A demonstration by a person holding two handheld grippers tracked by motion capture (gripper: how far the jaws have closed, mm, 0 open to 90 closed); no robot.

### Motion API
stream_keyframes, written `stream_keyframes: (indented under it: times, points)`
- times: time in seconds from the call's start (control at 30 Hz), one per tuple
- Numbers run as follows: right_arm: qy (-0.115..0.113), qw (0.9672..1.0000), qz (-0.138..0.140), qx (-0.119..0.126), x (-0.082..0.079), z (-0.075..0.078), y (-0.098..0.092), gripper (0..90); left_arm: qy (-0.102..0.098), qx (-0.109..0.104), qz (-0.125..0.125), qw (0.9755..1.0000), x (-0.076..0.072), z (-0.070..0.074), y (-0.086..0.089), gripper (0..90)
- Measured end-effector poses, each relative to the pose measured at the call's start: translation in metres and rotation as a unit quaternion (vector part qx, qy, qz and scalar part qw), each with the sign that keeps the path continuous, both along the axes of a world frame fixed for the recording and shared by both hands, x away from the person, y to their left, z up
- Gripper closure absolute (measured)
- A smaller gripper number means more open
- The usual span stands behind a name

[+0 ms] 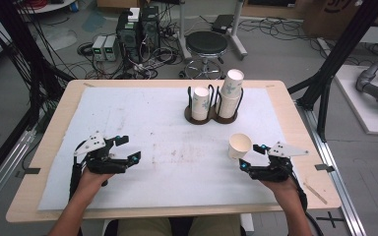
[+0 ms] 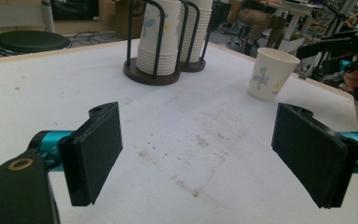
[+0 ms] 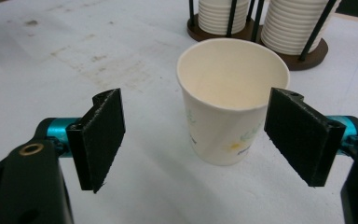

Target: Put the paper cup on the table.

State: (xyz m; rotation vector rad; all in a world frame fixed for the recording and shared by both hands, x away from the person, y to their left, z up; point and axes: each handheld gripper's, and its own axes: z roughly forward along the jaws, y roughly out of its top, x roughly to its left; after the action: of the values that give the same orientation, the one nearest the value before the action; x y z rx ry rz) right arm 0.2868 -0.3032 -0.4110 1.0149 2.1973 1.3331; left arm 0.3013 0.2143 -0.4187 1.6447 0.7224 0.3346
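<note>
The paper cup [image 3: 230, 100] is standing upright on the surface [image 1: 167, 147], on its own, just ahead of the right gripper [image 3: 196, 140] and roughly centred between its jaws. Those jaws are standing wide, with clear gaps on both sides of the cup wall, so nothing is being gripped. Judging from this, the placing of one cup is looking finished: it is sitting free and steady, apart from the holder.

Beyond the cup, farther out from the right jaws, the cup holder [image 1: 211, 117] is carrying two stacks of cups [image 1: 230, 93], one taller than the other, each ringed by dark upright rods. Those stacks are suggesting that more cups are waiting to be drawn and set out, if the work is continuing that way.

The left gripper [image 2: 198, 149] is hovering low over the bare surface with its jaws also spread wide and nothing between them; the holder is lying ahead of it and the lone cup off toward its right jaw, well apart.

What is remaining, as it seems: backing the right gripper clear without tipping the cup.
</note>
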Motion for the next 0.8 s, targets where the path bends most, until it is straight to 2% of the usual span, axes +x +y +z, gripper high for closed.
stream_keyframes:
  times: [0.23,0.43,0.8]
  points:
    - [-0.016,0.9996,0.012,0.021,-0.009,0.010,0.000,20.8,-0.003,-0.010,0.007,0.9999,-0.003,0.002,0.006,16.1]
    - [-0.039,0.9978,0.038,0.037,-0.015,0.018,0.006,20.8,-0.010,-0.017,0.002,0.9998,-0.008,0.002,0.007,16.1]
    - [-0.051,0.9970,0.042,0.041,-0.015,0.022,0.013,20.8,-0.020,-0.018,0.001,0.9996,-0.015,0.005,0.008,16.2]
